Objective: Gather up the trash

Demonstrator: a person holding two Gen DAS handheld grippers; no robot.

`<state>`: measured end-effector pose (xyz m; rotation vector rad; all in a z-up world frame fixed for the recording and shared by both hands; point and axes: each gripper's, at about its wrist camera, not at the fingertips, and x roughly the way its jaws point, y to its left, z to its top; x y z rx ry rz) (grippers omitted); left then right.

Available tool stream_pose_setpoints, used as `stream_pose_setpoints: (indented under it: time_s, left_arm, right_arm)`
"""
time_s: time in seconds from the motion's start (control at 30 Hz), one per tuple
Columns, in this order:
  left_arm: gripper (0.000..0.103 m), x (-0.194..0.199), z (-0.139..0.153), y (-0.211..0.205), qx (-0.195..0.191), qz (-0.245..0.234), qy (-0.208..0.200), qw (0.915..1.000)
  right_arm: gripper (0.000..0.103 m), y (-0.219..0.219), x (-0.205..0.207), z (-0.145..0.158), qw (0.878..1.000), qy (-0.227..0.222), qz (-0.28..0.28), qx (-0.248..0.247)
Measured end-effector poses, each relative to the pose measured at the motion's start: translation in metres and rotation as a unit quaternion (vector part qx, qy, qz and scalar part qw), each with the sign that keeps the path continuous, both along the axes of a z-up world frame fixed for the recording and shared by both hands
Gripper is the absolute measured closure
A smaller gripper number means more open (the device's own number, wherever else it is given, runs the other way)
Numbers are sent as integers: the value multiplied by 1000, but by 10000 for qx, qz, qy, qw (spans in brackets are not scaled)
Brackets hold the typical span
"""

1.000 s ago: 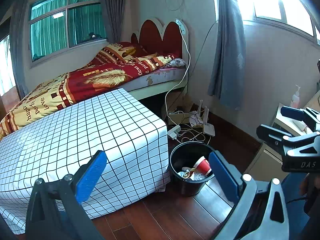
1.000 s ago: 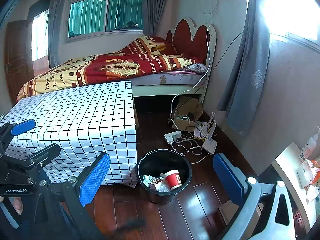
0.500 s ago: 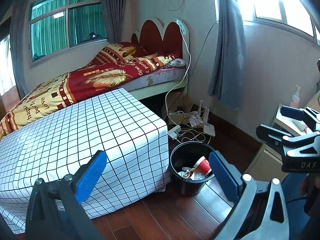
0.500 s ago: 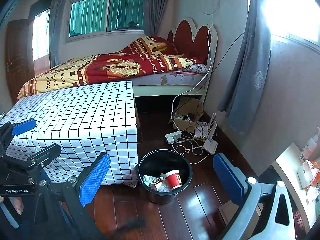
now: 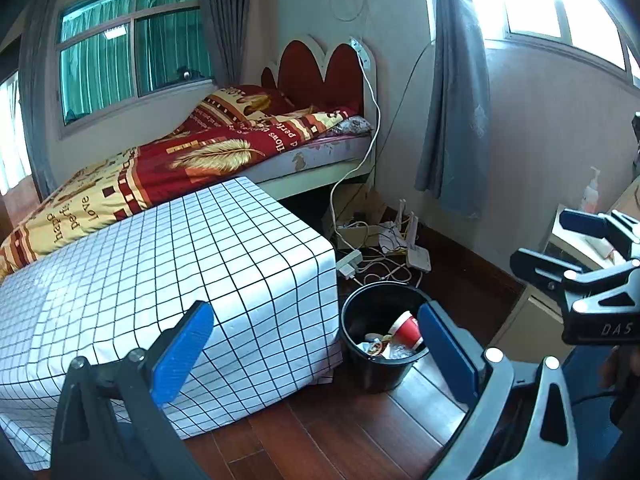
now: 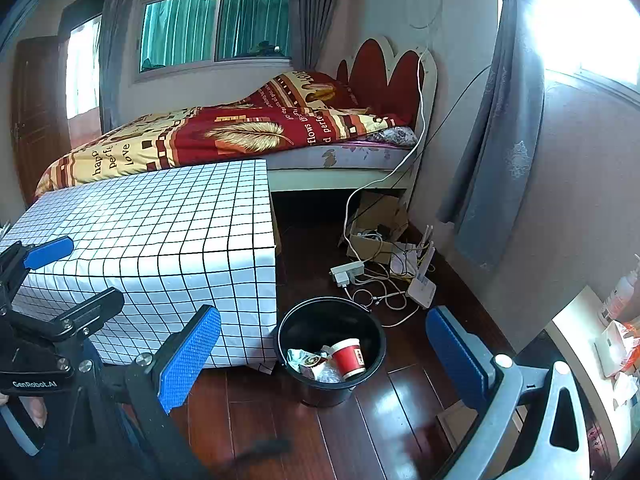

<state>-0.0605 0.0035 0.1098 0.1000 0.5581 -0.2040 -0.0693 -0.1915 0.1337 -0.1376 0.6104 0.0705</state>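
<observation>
A black trash bucket (image 5: 362, 320) stands on the wood floor by the corner of the checked table; it also shows in the right wrist view (image 6: 292, 334). In it lie a red paper cup (image 5: 406, 330) (image 6: 350, 358) and crumpled wrappers (image 6: 310, 362). My left gripper (image 5: 316, 344) is open and empty, held above and before the bucket. My right gripper (image 6: 322, 354) is open and empty, also above the bucket. Each gripper shows at the edge of the other's view: the right gripper (image 5: 576, 248) and the left gripper (image 6: 68, 276).
A table with a white grid cloth (image 5: 160, 264) (image 6: 160, 224) stands left of the bucket. A bed (image 5: 192, 160) is behind it. A power strip, cables and a router (image 6: 380, 276) lie on the floor. A side table with a bottle (image 5: 592, 196) is at right.
The right wrist view has shifted slightly, with the bucket a little lower and to the right in frame. The left gripper is still. Both stay open.
</observation>
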Motion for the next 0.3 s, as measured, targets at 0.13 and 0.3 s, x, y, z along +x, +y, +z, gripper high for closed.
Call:
stream_pose_setpoints:
  time_s: [0.13,0.3]
  left_arm:
    - [0,2,0,-4,48,-115,-62,9999]
    - [0,2,-2,-6,44,-164,-30,9999]
  right_arm:
    - [0,1,0,-1,10000,5,5,5]
    - [0,2,0,-3,10000,12,18,3]
